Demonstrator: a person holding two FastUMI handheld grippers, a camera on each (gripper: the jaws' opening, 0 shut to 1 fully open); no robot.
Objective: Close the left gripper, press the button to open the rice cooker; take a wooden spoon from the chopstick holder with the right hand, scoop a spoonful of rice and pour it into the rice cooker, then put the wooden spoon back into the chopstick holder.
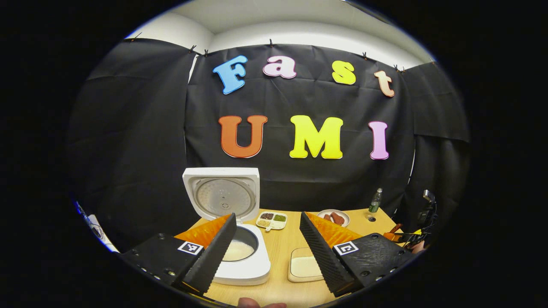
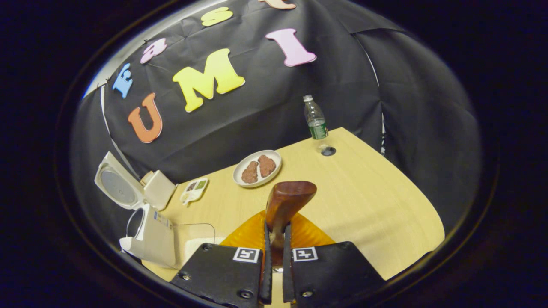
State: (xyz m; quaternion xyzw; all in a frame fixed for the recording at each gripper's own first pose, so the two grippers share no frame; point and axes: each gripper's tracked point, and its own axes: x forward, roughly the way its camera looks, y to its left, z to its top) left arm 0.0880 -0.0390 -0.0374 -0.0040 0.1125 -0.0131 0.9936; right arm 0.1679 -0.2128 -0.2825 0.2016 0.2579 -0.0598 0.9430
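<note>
Here the worktop [image 2: 368, 201] carries the rice cooker [image 1: 239, 252] with its lid [image 1: 222, 194] standing open, a shallow tray of rice [image 1: 305, 266] just beside it. The left claw [image 1: 267, 252] is spread wide above them. The right claw [image 2: 274, 256] is pinching the wooden spoon [image 2: 286, 201], held upright.

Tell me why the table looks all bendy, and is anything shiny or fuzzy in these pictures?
In the right gripper view the fisheye lens bows the table edge into a curve, and the wooden spoon close to the camera looks a bit soft, with a dull shine on top. In the left gripper view the rice cooker stays sharp and its open lid glows pale under the room light; the table edges curve here too.
</note>
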